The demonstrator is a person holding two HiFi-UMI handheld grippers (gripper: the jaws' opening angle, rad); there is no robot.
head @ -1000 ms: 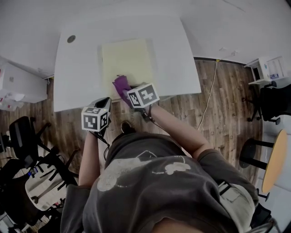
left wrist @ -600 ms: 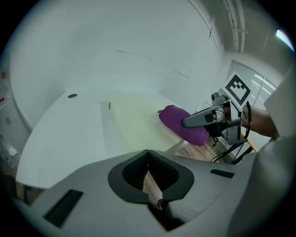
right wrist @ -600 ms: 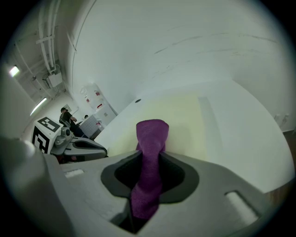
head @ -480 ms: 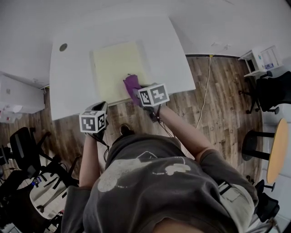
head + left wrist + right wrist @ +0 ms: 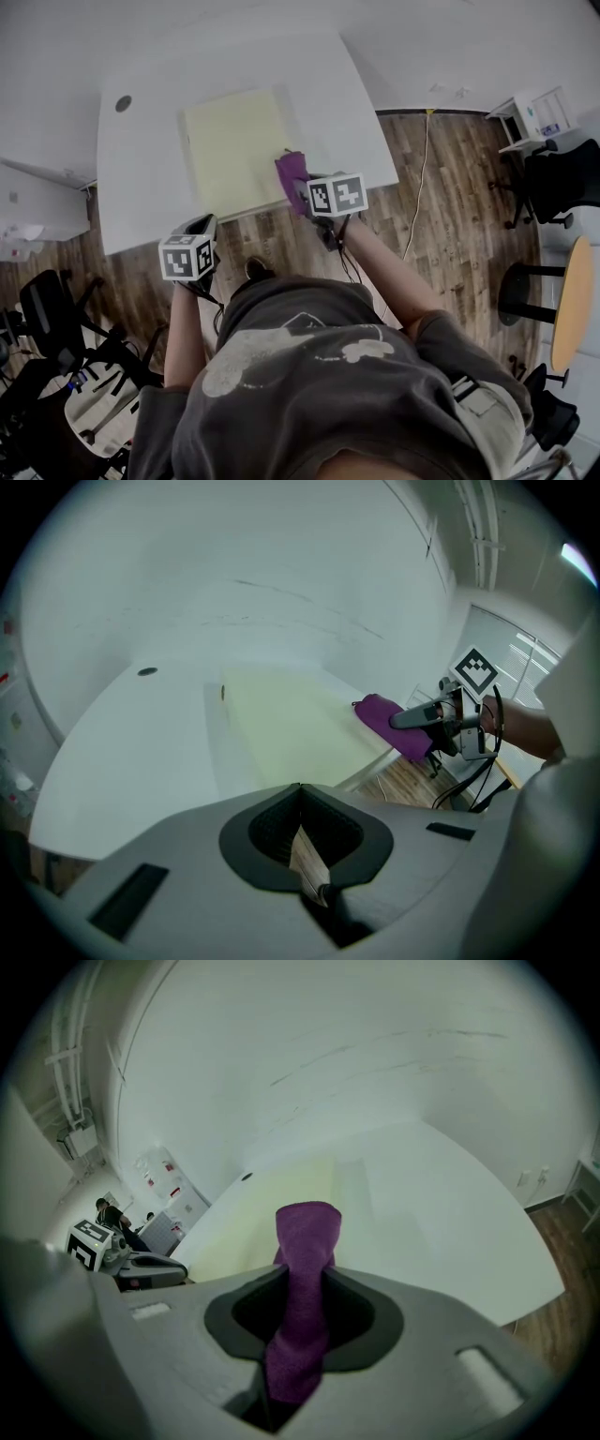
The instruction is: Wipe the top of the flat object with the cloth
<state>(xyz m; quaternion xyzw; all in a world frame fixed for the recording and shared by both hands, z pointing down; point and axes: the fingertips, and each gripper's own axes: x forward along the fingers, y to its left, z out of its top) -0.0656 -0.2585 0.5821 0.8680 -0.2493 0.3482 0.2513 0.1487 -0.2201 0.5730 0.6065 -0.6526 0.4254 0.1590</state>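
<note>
The purple cloth [image 5: 292, 169] has slid sideways along the near edge of the yellow mat [image 5: 234, 141]. Now it is at the mat's near right corner, close to the near edge of the table [image 5: 141, 178]. The right gripper [image 5: 302, 187] squeezes the cloth tight between its jaws. The left gripper [image 5: 201, 228] hangs just off the table's near edge, pinched closed with nothing in it. I think only the near strip got wiped, so most of the mat is left to do.
</note>
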